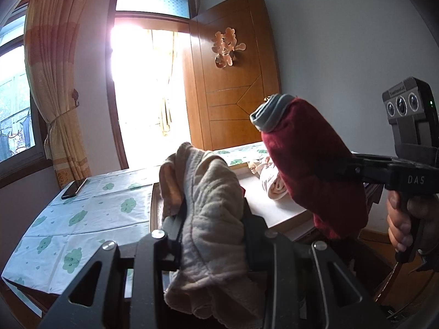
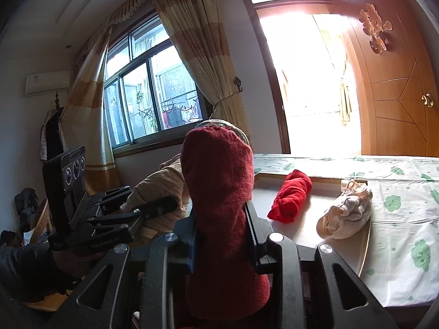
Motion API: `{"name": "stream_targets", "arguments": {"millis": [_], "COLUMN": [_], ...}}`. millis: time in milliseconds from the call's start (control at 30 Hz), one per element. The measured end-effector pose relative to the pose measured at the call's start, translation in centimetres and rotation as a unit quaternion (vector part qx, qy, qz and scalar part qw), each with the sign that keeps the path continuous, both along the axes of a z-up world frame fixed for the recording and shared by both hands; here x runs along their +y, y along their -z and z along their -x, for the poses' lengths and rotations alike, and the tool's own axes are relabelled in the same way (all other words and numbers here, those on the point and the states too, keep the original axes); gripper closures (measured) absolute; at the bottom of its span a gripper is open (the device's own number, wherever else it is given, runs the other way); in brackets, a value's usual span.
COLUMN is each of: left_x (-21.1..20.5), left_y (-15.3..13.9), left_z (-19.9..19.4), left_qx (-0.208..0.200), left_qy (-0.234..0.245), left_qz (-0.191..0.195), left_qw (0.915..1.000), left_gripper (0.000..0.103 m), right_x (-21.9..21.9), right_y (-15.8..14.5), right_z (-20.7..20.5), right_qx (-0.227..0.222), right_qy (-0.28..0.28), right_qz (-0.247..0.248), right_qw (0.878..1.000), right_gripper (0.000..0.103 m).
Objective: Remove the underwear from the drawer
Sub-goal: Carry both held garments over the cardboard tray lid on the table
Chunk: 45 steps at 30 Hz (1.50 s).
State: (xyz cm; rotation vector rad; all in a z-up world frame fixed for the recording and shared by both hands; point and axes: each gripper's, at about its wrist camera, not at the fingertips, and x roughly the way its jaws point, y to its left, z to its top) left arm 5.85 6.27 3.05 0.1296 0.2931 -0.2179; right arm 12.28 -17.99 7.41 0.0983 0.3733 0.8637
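Above the bench (image 2: 397,235): left tongs (image 1: 211,205) clamping beige underwear (image 1: 211,219), right tongs (image 2: 222,219) clamping dark red roll (image 2: 219,186); red bundle (image 2: 290,196) and cream bundle (image 2: 347,213) lying on white surface

— What can't you make out from my left wrist view?

— My left gripper's fingertips (image 1: 211,208): the beige underwear (image 1: 208,219) drapes over them, and its lower fold runs off the bottom edge. My right gripper's tips (image 1: 329,164) vanish into the dark red roll (image 1: 310,164).

— And the right wrist view?

— The same roll (image 2: 219,205) covers the gap between my fingers, so the pads stay unseen. The doorway (image 2: 310,82), upper right, is blown out white. My left hand (image 2: 24,263), lower left, is dark and cut by the edge.

— The drawer?

— I can't tell where it is.
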Motion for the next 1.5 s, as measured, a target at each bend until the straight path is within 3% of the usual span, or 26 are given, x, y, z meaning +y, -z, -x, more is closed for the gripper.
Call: {"name": "stream_targets", "arguments": {"millis": [467,967,1267,1500], "left_x": [0.4,0.4,2.1,2.4], "left_y": [-0.6,-0.9,-0.4,-0.5], "left_z": [-4.6,-10.9,-15.8,-19.6], "left_qx": [0.045,0.088,0.156,0.198], "left_qy": [-0.006,-0.029,-0.052,-0.057], "left_qz": [0.0,-0.04,0.0,-0.015], "left_qw": [0.999,0.9949,0.9864,0.9785], "left_gripper": [0.072,0.072,0.072,0.072], "right_x": [-1.1,-1.3,-1.0,0.1], "right_y": [-0.4,-0.4,0.3,0.8], "right_z": [-5.0,-10.8,-14.8,-17.5], "right_qx": [0.048,0.114,0.165,0.199], "right_qy": [0.039,0.083,0.105,0.119], "right_qz": [-0.013,-0.014,-0.026,-0.01], "right_qw": [0.998,0.99,0.98,0.973], "right_gripper": [0.072,0.072,0.072,0.072]}}
